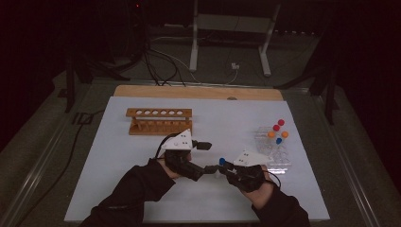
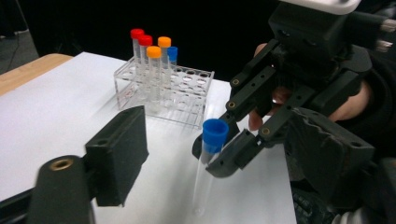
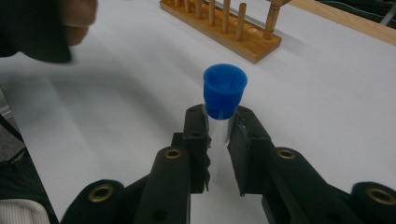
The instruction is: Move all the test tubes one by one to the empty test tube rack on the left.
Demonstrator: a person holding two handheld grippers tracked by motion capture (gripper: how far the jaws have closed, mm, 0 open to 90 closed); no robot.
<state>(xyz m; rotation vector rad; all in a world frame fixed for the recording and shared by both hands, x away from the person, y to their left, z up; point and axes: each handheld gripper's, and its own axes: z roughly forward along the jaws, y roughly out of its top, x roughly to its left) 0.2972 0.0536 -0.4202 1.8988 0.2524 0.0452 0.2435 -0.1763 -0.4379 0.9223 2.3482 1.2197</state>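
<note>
With the right hand-held gripper [image 3: 218,140] clenched on the clear plastic blue-capped test tube [image 3: 223,100] above the white table [image 1: 142,161], the released left hand-held gripper [image 2: 154,154] should close squarely on the cap.

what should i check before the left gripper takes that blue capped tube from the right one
1. Right gripper clamped on the blue-capped tube, just under the cap: ok.
2. Tube roughly upright, its bottom near the white mat: ok.
3. Left gripper jaws apart, nothing between them: ok.
4. Left gripper lined up on the tube: not ok, the tube sits beside its near jaw, not between the jaws.
5. Wooden rack holes free to receive a tube: ok.
6. Clear rack with the other capped tubes out of the way: ok.
7. Cap fully seated: cannot tell.
</note>
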